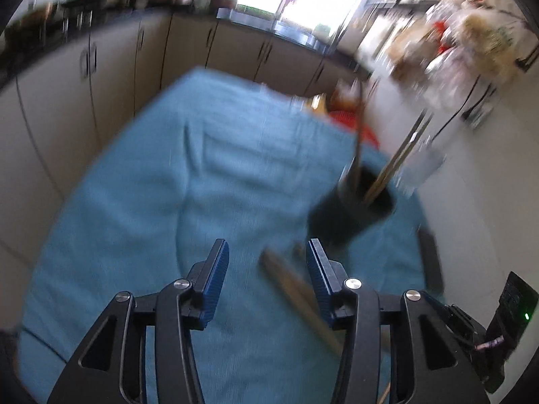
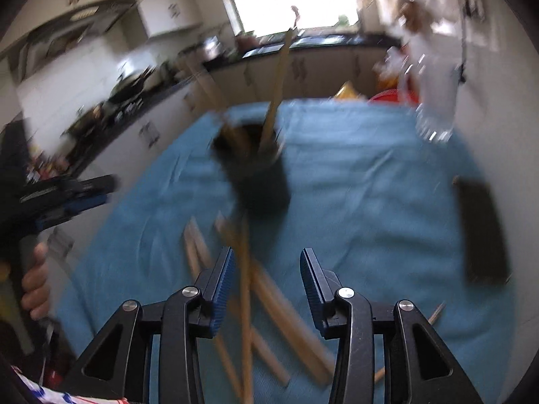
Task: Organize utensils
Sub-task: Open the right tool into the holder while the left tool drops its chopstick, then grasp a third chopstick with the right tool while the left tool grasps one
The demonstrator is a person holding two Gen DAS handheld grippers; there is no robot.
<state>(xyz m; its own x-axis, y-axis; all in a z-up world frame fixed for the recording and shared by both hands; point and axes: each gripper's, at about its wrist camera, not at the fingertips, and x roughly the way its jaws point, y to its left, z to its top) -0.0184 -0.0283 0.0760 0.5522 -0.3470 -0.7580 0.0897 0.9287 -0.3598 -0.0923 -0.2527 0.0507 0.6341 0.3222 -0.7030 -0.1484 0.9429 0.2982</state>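
Holder (image 2: 259, 181) contains wooden utensils (image 2: 274, 107); both grippers' jaws gape, gripping nothing.

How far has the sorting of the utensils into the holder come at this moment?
Partly done: the dark cylindrical holder on the blue cloth already contains a few long wooden utensils. Nothing is in hand: the left gripper and the right gripper are both open and empty. Several loose wooden sticks on the cloth are left to collect.

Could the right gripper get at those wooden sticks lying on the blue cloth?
Probably yes. The right gripper is open and empty, the wooden sticks lie loose just ahead, and nothing covers them.
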